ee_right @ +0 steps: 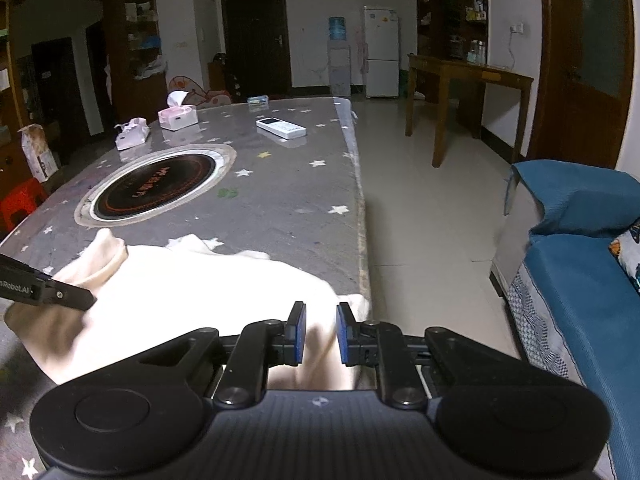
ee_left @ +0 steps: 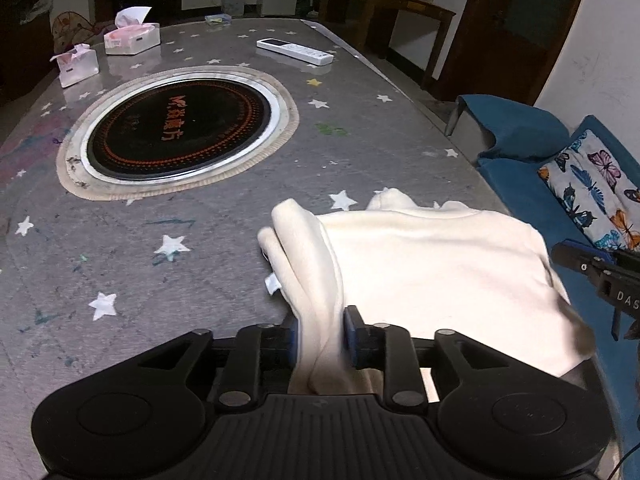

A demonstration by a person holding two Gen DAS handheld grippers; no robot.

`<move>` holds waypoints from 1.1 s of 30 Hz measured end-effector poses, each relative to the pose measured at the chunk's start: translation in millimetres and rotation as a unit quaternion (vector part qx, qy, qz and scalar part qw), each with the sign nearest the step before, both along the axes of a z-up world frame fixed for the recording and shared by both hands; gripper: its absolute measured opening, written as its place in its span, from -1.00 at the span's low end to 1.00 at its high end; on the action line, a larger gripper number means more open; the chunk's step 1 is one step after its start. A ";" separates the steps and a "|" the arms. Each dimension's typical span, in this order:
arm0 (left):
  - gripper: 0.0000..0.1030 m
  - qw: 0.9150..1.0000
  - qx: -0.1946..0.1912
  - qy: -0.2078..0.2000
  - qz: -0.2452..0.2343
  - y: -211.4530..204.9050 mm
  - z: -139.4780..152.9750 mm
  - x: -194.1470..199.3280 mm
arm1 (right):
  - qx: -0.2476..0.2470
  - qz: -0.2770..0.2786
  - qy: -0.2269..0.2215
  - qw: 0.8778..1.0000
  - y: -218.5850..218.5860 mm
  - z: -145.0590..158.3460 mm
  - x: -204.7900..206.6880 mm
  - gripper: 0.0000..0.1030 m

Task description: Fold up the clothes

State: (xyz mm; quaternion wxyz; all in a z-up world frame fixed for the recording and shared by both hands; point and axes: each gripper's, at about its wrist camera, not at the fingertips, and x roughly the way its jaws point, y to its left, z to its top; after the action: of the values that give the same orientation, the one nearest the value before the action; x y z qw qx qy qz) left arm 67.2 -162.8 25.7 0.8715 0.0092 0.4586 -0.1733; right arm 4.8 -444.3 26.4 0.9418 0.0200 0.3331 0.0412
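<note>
In my left wrist view, the left hand-held gripper (ee_left: 320, 332) sits at the bottom centre of the frame with its blue-padded fingers clamped on a bunched fold of the cream garment (ee_left: 420, 264). The cloth spreads from the pinch toward the right of the frame, lying on the grey star-print surface (ee_left: 200, 248), with a rolled cuff or hem standing up just above the fingers. At the right edge of that frame I see the black body of the right hand-held gripper (ee_left: 600, 276) beside the cloth. In my right wrist view, the right hand-held gripper (ee_right: 321, 332) is at the bottom centre, its fingers closed onto another fold of the same garment (ee_right: 192, 292), which fills the lower left of the frame near the surface's right edge (ee_right: 360, 216). The left unit's black arm pokes in at the left edge, touching the cloth. Farther up the surface I see a round black induction hob (ee_left: 180, 128) set flush in it, a white remote control (ee_left: 294, 51) in the upper middle, and two pink tissue packs (ee_left: 132, 38) in the upper left. A blue sofa (ee_right: 580, 280) with a butterfly cushion (ee_left: 592, 188) stands on the right side.
</note>
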 end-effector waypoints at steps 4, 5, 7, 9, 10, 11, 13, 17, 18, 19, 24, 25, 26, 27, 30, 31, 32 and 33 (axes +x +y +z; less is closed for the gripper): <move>-0.19 1.000 0.013 -0.006 0.013 7.1 1.2 1.2 | 0.005 0.015 0.004 1.000 9.0 -1.3 6.9 -0.70; -0.18 1.000 0.014 -0.006 0.015 10.2 1.6 1.8 | 0.004 0.020 0.005 1.000 12.3 -1.9 9.1 -0.70; -0.11 1.000 0.013 -0.005 0.020 15.9 2.9 3.1 | 0.004 0.027 0.008 1.000 17.2 -3.6 13.3 -0.69; -0.11 1.000 0.014 -0.009 0.022 18.4 5.1 3.6 | 0.007 0.031 0.010 0.999 21.0 -5.6 17.2 -0.67; -0.11 1.000 0.015 -0.011 0.022 18.8 6.1 4.0 | 0.009 0.032 0.012 0.999 22.2 -6.8 18.9 -0.66; -0.11 1.000 0.015 -0.013 0.022 18.6 7.0 4.7 | 0.011 0.033 0.013 0.999 23.3 -8.0 20.5 -0.63; -0.11 1.000 0.016 -0.017 0.021 17.7 8.5 5.9 | 0.015 0.034 0.017 0.999 25.7 -10.9 23.1 -0.60; -0.11 0.999 0.018 -0.016 0.024 16.2 5.4 12.2 | 0.014 0.034 0.024 0.999 28.6 -15.9 27.1 -0.56; -0.11 0.999 0.019 -0.015 0.024 16.0 4.3 14.0 | 0.014 0.034 0.025 0.999 28.7 -16.7 28.0 -0.55; -0.11 0.999 0.020 -0.015 0.025 16.0 2.8 15.4 | 0.015 0.033 0.026 0.999 28.6 -17.3 28.4 -0.54; -0.11 0.999 0.023 -0.012 0.033 18.5 -2.1 20.3 | 0.016 0.031 0.028 0.999 27.4 -19.5 30.7 -0.53; -0.11 0.999 0.024 -0.011 0.033 19.1 -2.0 20.8 | 0.015 0.031 0.028 0.999 27.7 -19.5 31.3 -0.52; -0.11 0.999 0.023 -0.011 0.034 19.4 -1.2 20.9 | 0.014 0.031 0.028 0.999 28.3 -19.0 31.7 -0.52; -0.11 0.999 0.022 -0.012 0.032 19.3 0.6 20.5 | 0.012 0.031 0.028 0.999 29.0 -18.5 32.1 -0.51; -0.10 0.999 0.017 -0.020 0.029 17.6 7.4 19.3 | 0.014 0.033 0.024 0.999 30.9 -14.7 31.8 -0.34; -0.10 0.999 0.018 -0.023 0.028 16.1 8.9 19.9 | 0.017 0.034 0.023 0.999 32.0 -12.8 32.7 -0.33; -0.09 0.999 0.019 -0.024 0.028 13.8 9.4 21.4 | 0.017 0.036 0.022 0.999 33.2 -11.8 33.6 -0.33; -0.08 0.999 0.020 -0.025 0.027 11.3 9.5 23.1 | 0.017 0.038 0.021 0.999 35.0 -11.1 34.6 -0.33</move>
State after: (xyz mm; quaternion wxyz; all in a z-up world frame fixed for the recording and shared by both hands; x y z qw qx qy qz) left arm 90.3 -151.5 35.2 0.8868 0.0181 0.4399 -0.1402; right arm 39.5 -409.3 15.3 0.9319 0.0239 0.3524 0.0820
